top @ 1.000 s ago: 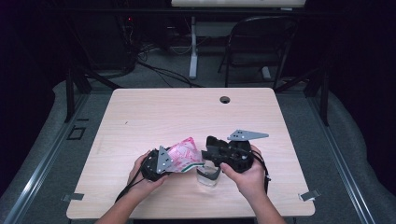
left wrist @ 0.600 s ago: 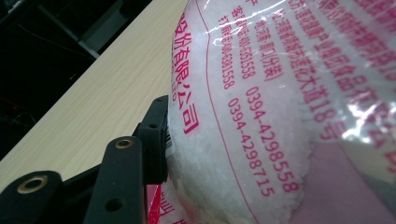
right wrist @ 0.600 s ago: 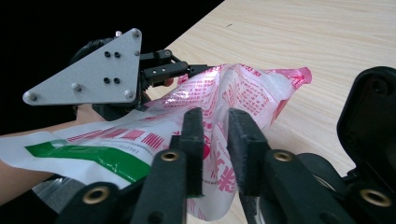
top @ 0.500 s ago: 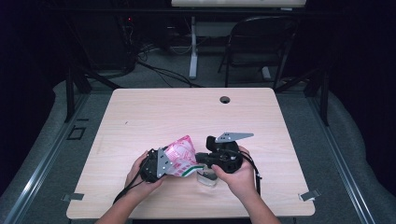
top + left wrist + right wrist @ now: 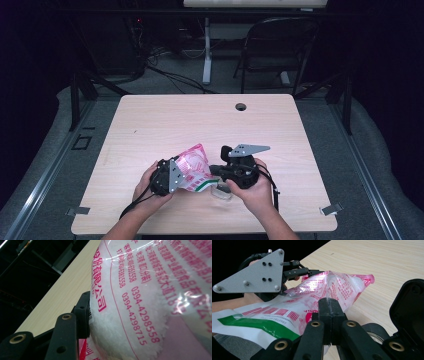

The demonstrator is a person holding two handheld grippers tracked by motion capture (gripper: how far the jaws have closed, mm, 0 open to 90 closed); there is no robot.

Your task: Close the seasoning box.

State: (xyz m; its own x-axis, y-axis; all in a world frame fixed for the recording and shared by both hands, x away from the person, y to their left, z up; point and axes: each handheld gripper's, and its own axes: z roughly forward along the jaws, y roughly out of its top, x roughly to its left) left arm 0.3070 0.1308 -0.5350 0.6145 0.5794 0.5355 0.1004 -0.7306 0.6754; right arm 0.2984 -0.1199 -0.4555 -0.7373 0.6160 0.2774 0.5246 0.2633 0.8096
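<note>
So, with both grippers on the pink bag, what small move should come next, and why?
Probably pull the right gripper gently away from the left gripper. Its jaws have just closed on the bag, pinching the film, while the left holds the full end beside a clear container. That might tear it open.

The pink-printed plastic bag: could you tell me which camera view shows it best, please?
The right gripper view: there the bag shows nearly whole, with pink corner, green stripe and both grippers on it. The left gripper view gives only a close patch of its pink print over white grains. The high view shows it small, between the two hands.
</note>
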